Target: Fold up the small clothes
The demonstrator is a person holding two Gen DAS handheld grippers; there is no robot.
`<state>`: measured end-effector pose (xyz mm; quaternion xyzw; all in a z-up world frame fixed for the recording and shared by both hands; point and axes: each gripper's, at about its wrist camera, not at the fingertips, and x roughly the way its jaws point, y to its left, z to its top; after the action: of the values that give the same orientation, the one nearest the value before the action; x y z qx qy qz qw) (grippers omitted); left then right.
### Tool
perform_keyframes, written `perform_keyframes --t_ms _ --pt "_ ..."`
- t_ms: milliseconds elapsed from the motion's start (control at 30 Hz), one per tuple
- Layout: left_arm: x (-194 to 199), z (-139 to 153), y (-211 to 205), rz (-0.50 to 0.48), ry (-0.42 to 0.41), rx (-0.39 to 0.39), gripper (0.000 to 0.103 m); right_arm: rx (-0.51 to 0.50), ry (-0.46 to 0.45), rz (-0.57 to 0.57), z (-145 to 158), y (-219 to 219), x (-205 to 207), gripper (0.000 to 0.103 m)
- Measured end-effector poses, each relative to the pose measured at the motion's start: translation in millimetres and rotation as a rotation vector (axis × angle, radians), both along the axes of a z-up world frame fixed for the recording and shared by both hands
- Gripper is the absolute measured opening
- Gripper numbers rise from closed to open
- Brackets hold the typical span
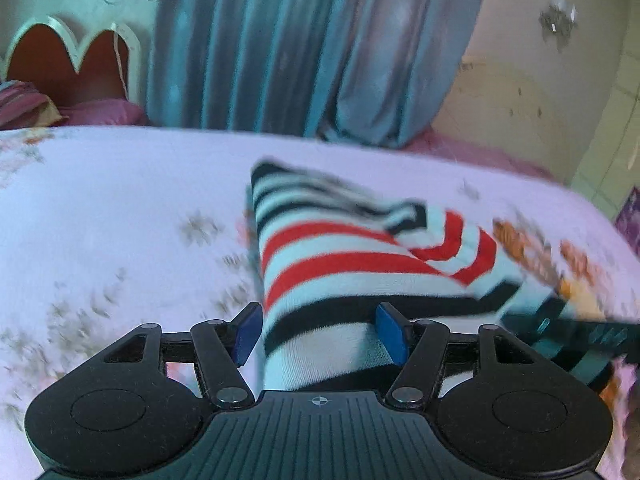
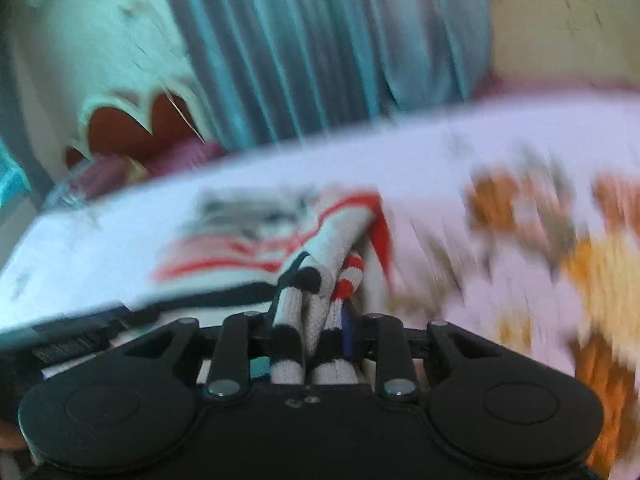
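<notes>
A small knit garment (image 1: 340, 264) with white, red and black stripes lies on the floral bed sheet (image 1: 120, 208). My left gripper (image 1: 320, 330) is open; its blue pads (image 1: 391, 332) stand on either side of the garment's near end without pinching it. In the right wrist view the garment (image 2: 312, 280) is bunched and blurred. My right gripper (image 2: 310, 332) is shut on a gathered fold of it and holds that fold a little above the sheet. Part of the right gripper (image 1: 580, 336) shows blurred at the right of the left wrist view.
The bed (image 2: 480, 152) fills the foreground, with orange flower print at the right (image 2: 592, 272). Blue curtains (image 1: 300, 48) hang behind it. A scalloped headboard (image 1: 72, 60) and pink pillows (image 1: 100, 112) are at the far left. A cream wall (image 1: 540, 80) is at the right.
</notes>
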<state>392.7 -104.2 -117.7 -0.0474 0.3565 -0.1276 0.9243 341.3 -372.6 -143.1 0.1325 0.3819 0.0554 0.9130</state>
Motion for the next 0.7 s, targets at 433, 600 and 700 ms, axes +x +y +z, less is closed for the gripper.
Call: perform_keyframes --t_ms 433,600,700 --pt "-19 -8 7 -0.041 0.023 0.004 0.066 0.185 0.097 -0.058 -11 -29 -54 0.039" --pt "-25 -10 6 -0.054 0.000 0.029 0.066 0.196 0.109 -0.076 -15 -23 -61 0.018" --pt "-23 -12 7 -0.066 -0.004 0.045 0.066 0.267 0.057 -0.063 -7 -29 -66 0.017"
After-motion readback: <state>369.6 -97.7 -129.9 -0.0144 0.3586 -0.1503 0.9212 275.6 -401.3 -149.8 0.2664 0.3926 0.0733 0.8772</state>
